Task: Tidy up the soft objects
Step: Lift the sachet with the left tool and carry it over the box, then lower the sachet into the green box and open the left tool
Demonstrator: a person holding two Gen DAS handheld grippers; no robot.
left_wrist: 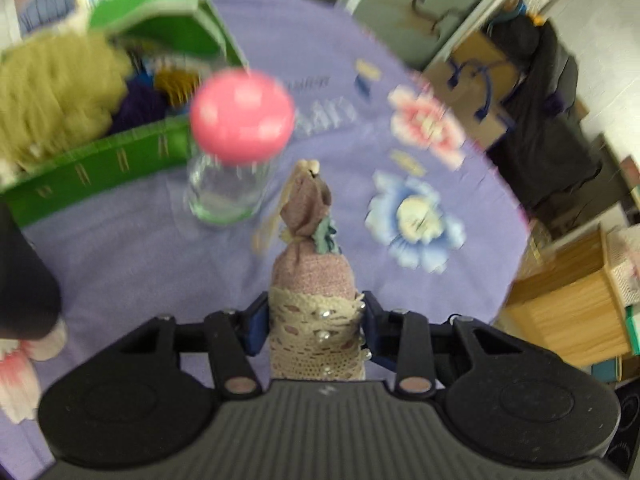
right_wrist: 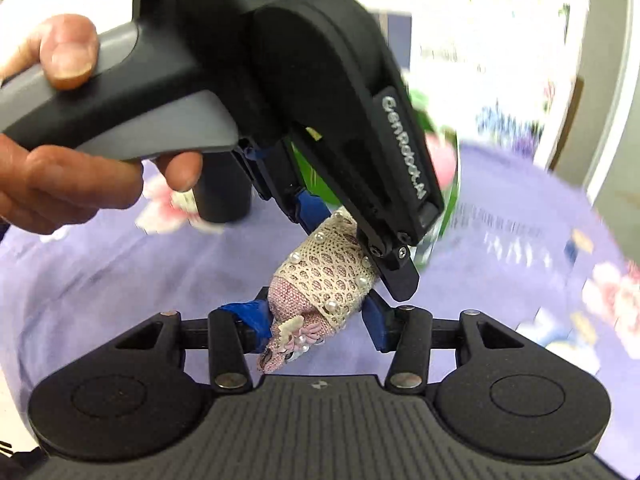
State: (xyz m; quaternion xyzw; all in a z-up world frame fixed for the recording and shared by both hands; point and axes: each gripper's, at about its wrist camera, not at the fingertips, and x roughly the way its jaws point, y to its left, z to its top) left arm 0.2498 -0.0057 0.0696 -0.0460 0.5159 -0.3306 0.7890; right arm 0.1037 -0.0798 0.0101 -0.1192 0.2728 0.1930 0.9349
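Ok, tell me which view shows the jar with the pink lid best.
The left wrist view: the glass jar and its pink lid stand in full sight beside the green basket, though blurred. In the right wrist view the left gripper hides almost all of it.

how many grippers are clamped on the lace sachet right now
2: the left gripper pinches the lace sachet at its lace-wrapped middle from above, and the right gripper pinches its lower end. No others show.

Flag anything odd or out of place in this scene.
The lace-trimmed sachet is clamped by both claws at once: left claw and right claw. The green basket is overfilled, its yellow-green mesh pouf bulging over the rim.
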